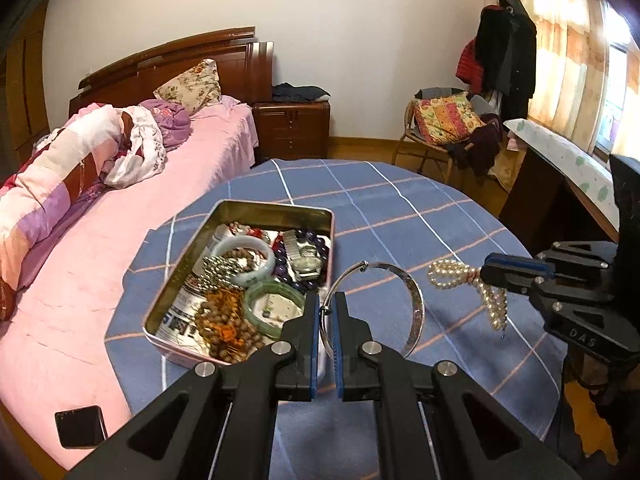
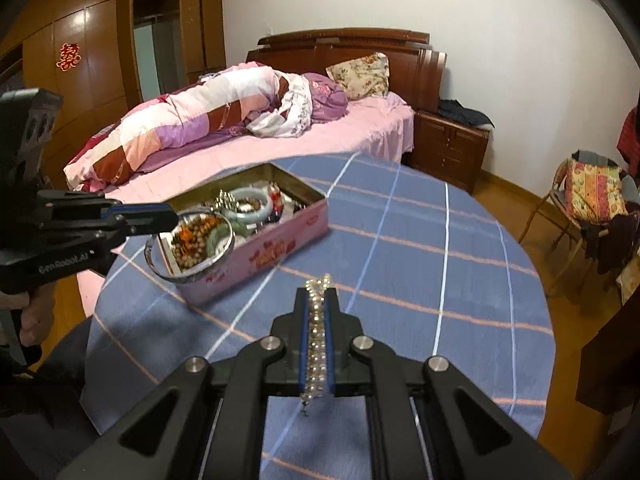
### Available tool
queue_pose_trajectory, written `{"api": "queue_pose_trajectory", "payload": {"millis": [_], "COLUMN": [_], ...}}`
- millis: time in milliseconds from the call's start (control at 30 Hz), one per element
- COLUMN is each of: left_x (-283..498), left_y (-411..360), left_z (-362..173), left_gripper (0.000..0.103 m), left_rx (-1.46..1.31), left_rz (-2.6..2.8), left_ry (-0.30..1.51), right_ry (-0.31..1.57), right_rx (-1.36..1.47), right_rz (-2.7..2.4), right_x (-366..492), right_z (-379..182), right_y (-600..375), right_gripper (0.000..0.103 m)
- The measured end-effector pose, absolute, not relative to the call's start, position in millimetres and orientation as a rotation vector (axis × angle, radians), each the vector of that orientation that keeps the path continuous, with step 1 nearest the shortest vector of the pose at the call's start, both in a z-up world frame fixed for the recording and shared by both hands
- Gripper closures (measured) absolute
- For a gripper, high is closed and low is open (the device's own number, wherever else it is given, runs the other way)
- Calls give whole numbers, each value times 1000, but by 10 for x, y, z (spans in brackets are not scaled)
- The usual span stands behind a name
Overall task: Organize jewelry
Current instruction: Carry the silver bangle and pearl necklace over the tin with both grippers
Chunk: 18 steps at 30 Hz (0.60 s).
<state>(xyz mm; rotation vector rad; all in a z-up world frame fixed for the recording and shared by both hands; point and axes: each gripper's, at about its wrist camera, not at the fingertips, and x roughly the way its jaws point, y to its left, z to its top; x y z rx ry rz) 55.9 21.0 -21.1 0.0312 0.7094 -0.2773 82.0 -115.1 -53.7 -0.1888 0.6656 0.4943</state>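
1. The left tool (image 1: 328, 312) is closed tight on a thin silver bangle (image 1: 414, 300). It holds the ring up above the desk (image 1: 400, 208), just beside the tin box (image 1: 240, 208).
2. From the right wrist view, the silver bangle (image 2: 160, 268) hangs in front of the near corner of the tin box (image 2: 256, 256), held by the left tool (image 2: 168, 216).
3. The right tool (image 2: 318, 300) is closed tight on a pearl bracelet (image 2: 318, 344). The pearls run along the gap between its two fingers and stick out past the tips.
4. From the left wrist view, the pearl bracelet (image 1: 472, 284) hangs in loops from the right tool (image 1: 486, 272), above the desk.
5. The tin box is open and sits on the blue checked cloth. Inside are a pale bangle (image 1: 246, 260), a green bangle (image 1: 276, 308), brown beads (image 1: 228, 328), purple beads (image 1: 284, 260) and a watch (image 1: 306, 260).
6. A pink bed (image 1: 120, 216) stands right behind the desk.
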Motion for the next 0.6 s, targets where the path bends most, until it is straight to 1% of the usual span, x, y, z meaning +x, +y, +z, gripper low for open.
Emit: {"api": "queue_pose_trajectory", "payload": {"millis": [267, 600], "left_x": [663, 789], "left_y": [393, 572], "left_z": [-159, -83], "left_gripper": [99, 99], "left_rx": [10, 5], "left_rz": [-247, -204], "left_ry": [702, 688], "right_ry": [605, 555], "right_rx": [-235, -266], "right_rz": [523, 559], "right_x": [945, 1111], "right_z": [-276, -84], "right_y": [-903, -578], "right_gripper": [94, 94]}}
